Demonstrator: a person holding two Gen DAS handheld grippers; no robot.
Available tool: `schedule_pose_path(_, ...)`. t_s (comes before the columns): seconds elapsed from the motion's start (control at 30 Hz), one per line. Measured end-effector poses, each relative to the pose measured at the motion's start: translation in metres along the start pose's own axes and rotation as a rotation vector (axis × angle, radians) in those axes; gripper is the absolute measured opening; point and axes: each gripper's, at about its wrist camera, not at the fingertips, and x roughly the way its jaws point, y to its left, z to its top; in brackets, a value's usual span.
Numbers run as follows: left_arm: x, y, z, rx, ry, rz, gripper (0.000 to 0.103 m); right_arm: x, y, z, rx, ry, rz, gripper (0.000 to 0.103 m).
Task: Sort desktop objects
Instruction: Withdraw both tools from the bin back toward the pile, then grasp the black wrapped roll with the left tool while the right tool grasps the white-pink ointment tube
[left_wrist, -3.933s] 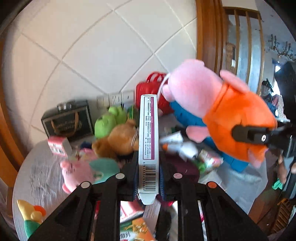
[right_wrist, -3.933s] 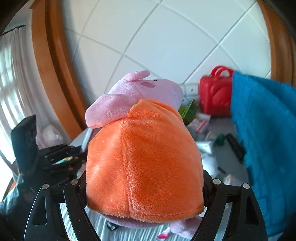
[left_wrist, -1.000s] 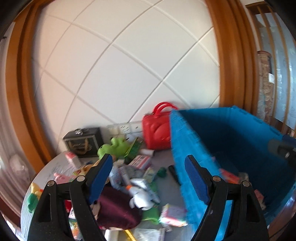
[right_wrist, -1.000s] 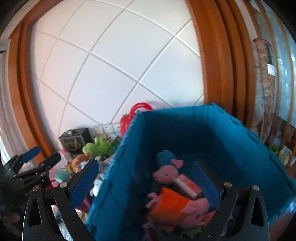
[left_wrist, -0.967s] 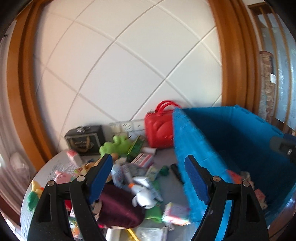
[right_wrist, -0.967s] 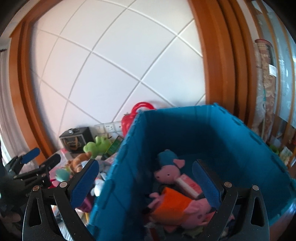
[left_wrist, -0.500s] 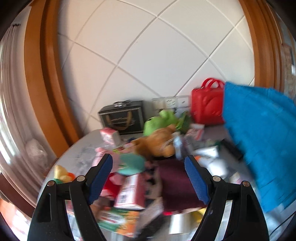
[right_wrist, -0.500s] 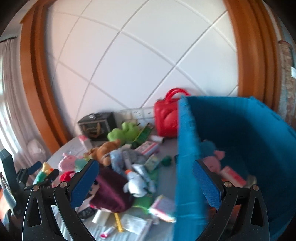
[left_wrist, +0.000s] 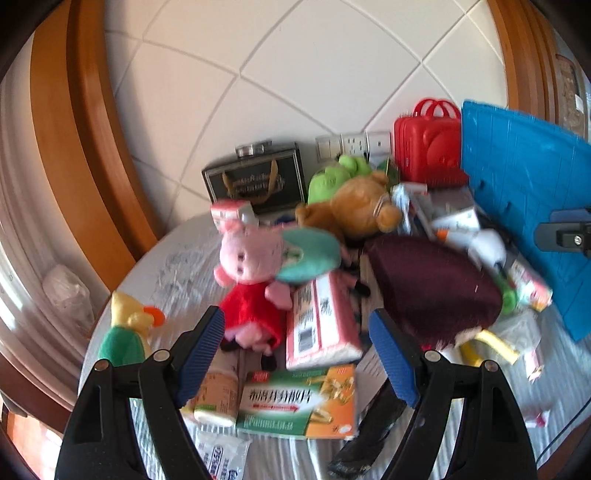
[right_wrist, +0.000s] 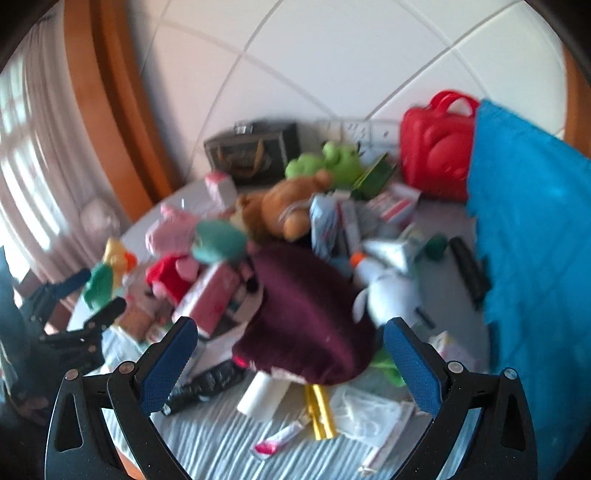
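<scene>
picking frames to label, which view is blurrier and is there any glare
Right wrist view: the softer one, the maroon plush and brown bear smeared, bright window wash at left. Left wrist view: sharper, the green box mostly readable, edges bent by fisheye, no strong glare.

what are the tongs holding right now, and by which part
Nothing. Both the left tongs and the right tongs stand open and empty above the clutter on the table.
</scene>
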Motion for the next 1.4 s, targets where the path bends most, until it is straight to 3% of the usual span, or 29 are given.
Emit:
schedule_pose_path(0.13, 0.021, 0.004, -0.029, -0.026, 0.086, 0.003, 0.08, 0.027, 0.005, -0.008, -0.013, 0.034, 0.042, 0.102)
schedule_pose_path(0.4, 0.065, 0.002, -0.075, -0.044, 0.211, -0.142, 0.08, 0.07, 0.008, -0.027, -0.05, 0.111, 0.085, 0.102)
schedule_pose_path(0.6, 0.073, 0.015, -0.089, -0.057, 0.252, -0.129, 0.08, 0.088, 0.006, -0.036, -0.021, 0.154, 0.119, 0.102)
schedule_pose_path(0.8, 0.065, 0.01, -0.102, -0.057, 0.275, -0.191, 0.08, 0.096, 0.019, -0.034, -0.061, 0.173, 0.137, 0.102)
schedule_pose_path(1.07, 0.054, -0.035, -0.114, 0.13, 0.253, -0.295, 0.08, 0.088, 0.002, -0.045, -0.019, 0.202, 0.111, 0.102)
schedule_pose_path(1.2, 0.07, -0.04, -0.125, 0.134, 0.301, -0.371, 0.08, 0.083, -0.009, -0.071, 0.07, 0.261, 0.127, 0.102)
schedule_pose_path(1.27, 0.075, -0.041, -0.132, 0.143, 0.326, -0.39, 0.078, 0.086, -0.007, -0.09, 0.097, 0.29, 0.109, 0.099)
schedule_pose_path(1.4, 0.073, -0.044, -0.132, 0.165, 0.304, -0.406, 0.071, 0.099, -0.003, -0.12, 0.153, 0.331, 0.059, 0.082)
